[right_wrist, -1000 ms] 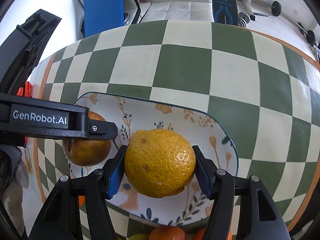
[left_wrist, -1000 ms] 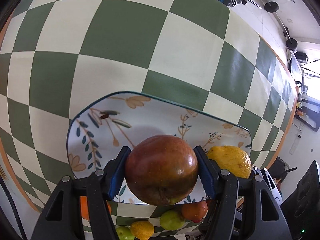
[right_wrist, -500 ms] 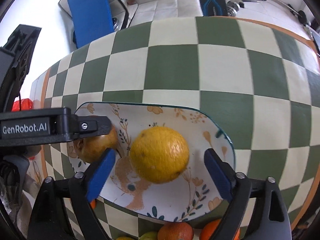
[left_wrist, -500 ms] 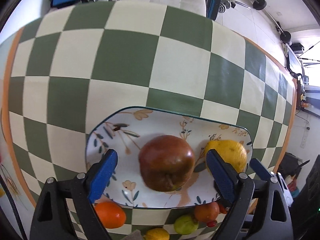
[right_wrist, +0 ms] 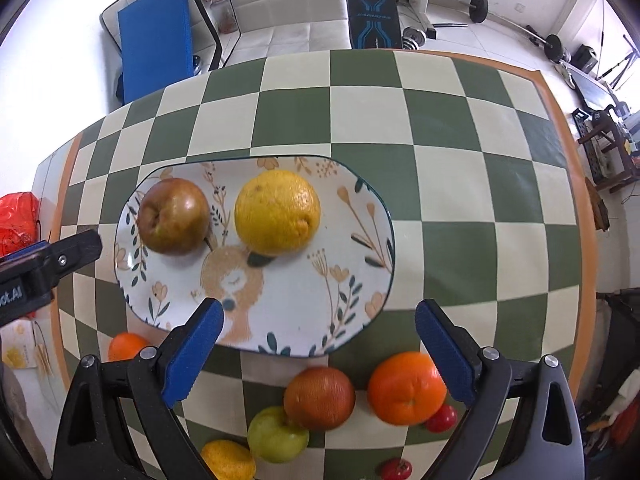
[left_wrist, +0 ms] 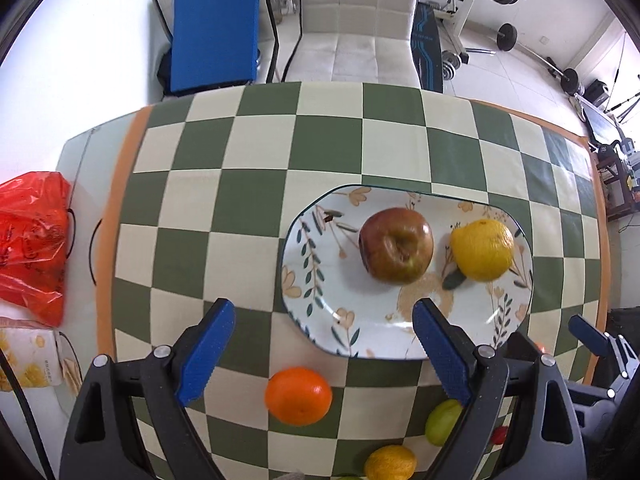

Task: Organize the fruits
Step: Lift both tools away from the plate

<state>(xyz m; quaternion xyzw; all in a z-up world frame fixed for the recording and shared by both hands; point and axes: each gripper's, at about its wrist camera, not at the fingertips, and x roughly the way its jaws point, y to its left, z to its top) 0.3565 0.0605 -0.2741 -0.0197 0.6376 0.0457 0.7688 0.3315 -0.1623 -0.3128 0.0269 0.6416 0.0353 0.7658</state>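
A floral plate (left_wrist: 320,312) (right_wrist: 360,264) lies on the checkered table and holds a red-brown apple (left_wrist: 396,245) (right_wrist: 174,216) and a large yellow citrus (left_wrist: 482,250) (right_wrist: 277,211) side by side. My left gripper (left_wrist: 320,350) is open and empty, raised above the plate's near left edge. My right gripper (right_wrist: 318,348) is open and empty above the plate's near edge. Loose fruit lies in front of the plate: an orange (left_wrist: 299,396) (right_wrist: 125,346), two more oranges (right_wrist: 407,388) (right_wrist: 319,398), a green apple (right_wrist: 277,434) (left_wrist: 444,422) and a lemon (left_wrist: 390,463) (right_wrist: 228,460).
Small red tomatoes (right_wrist: 441,419) (right_wrist: 396,469) lie near the front edge. A red plastic bag (left_wrist: 32,240) and a tissue pack (left_wrist: 30,360) sit off the cloth's left side. A white sofa (left_wrist: 356,56) and gym gear stand beyond the table's far edge.
Both grippers opened, left the apple and the yellow citrus on the plate, and drew back and up toward the near side of the table.
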